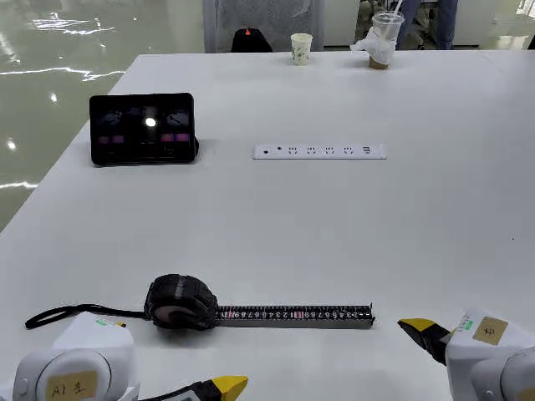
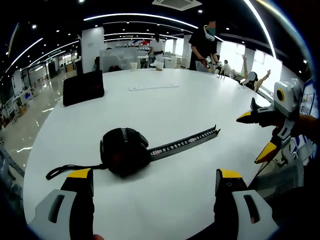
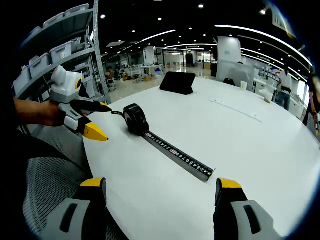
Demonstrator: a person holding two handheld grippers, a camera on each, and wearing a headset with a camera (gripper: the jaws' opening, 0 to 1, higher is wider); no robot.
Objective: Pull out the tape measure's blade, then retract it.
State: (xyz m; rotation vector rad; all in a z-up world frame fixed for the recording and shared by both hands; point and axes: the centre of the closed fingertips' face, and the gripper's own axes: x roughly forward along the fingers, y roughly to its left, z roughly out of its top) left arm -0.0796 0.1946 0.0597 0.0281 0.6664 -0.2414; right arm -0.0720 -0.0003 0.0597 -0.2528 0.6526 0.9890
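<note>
The tape measure point(image 1: 180, 302) lies on the white table point(image 1: 334, 225) close to its near edge, toward the near left corner. Its black case rests on its side and a dark strap point(image 1: 58, 315) trails off toward the left edge. The blade point(image 1: 297, 314) is drawn out and lies flat, running rightward along the near edge to its end hook point(image 1: 370, 316).

The left gripper point(image 2: 154, 176) has its yellow-tipped fingers point(image 2: 80, 176) spread wide and grips nothing. The case sits ahead of them, roughly in line with the gap between them, without contact.

The right gripper point(image 3: 160, 183) is likewise spread wide and empty. Its fingers point(image 3: 227, 184) hang back from the table's near edge, and the hook lies ahead of them, near but apart.

A dark tablet point(image 1: 142, 128) stands near the left edge. A white power strip point(image 1: 319, 151) lies toward the middle. A paper cup point(image 1: 301, 48) and a plastic cup point(image 1: 383, 38) stand at the far edge.
</note>
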